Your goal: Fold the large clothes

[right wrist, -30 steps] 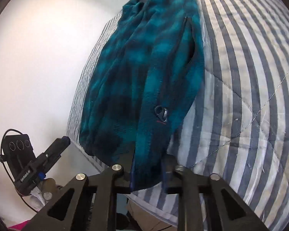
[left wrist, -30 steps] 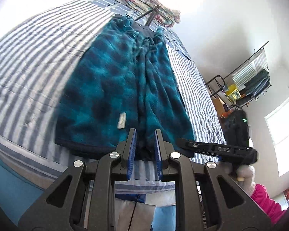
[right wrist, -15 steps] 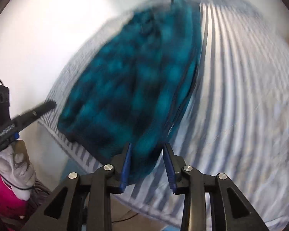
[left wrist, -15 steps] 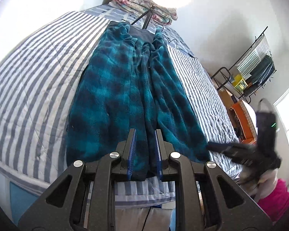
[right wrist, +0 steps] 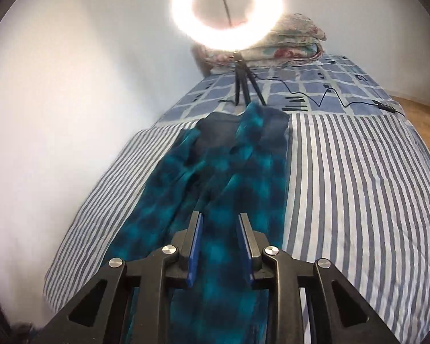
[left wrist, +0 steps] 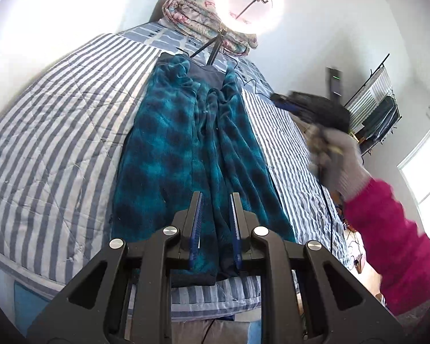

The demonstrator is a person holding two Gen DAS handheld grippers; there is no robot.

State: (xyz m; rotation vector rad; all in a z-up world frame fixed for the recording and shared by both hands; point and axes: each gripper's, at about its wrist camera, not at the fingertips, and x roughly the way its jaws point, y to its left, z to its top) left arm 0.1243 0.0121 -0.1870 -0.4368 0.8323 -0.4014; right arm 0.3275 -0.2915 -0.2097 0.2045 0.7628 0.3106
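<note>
Left wrist: left gripper (left wrist: 215, 200) narrow, clamping fleece (left wrist: 169, 149) hem at bed (left wrist: 57, 143) edge.

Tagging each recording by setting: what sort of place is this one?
Most likely a home bedroom: a bed under a striped quilt, folded floral bedding at its head, and a clothes rack by a window. A ring light stands on the bed.
</note>
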